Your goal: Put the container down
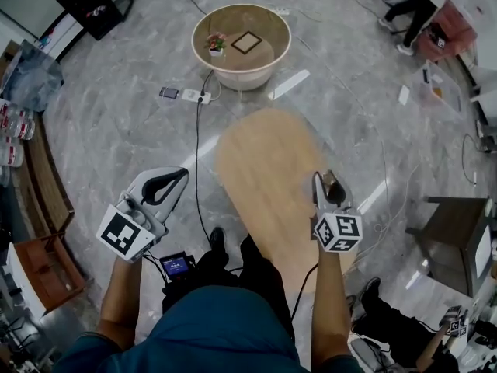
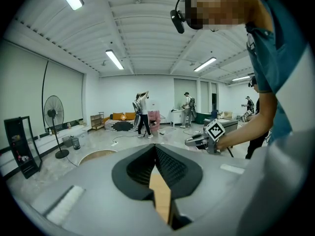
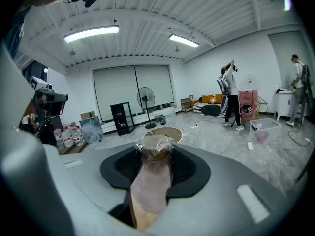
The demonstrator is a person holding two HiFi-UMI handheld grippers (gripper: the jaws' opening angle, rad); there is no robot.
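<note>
A small clear container [image 1: 329, 183] with brown contents and a crinkled film top sits upright between the jaws of my right gripper [image 1: 328, 186], which is shut on it. It hangs above the right edge of a narrow wooden tabletop [image 1: 260, 173]. The right gripper view shows the container [image 3: 153, 173] filling the gap of the right gripper [image 3: 155, 154]. My left gripper [image 1: 175, 179] hovers over the floor left of the tabletop; in its own view the left gripper [image 2: 156, 154] is shut with nothing held. The right gripper [image 2: 203, 140] shows there too.
A round beige tub-like table [image 1: 203, 23] with a small flower pot [image 1: 216, 43] stands farther ahead. A power strip [image 1: 194, 95] and black cable lie on the marble floor. A dark stand [image 1: 454, 224] is at the right, shelves with bottles [image 1: 11, 130] at the left. People stand farther off.
</note>
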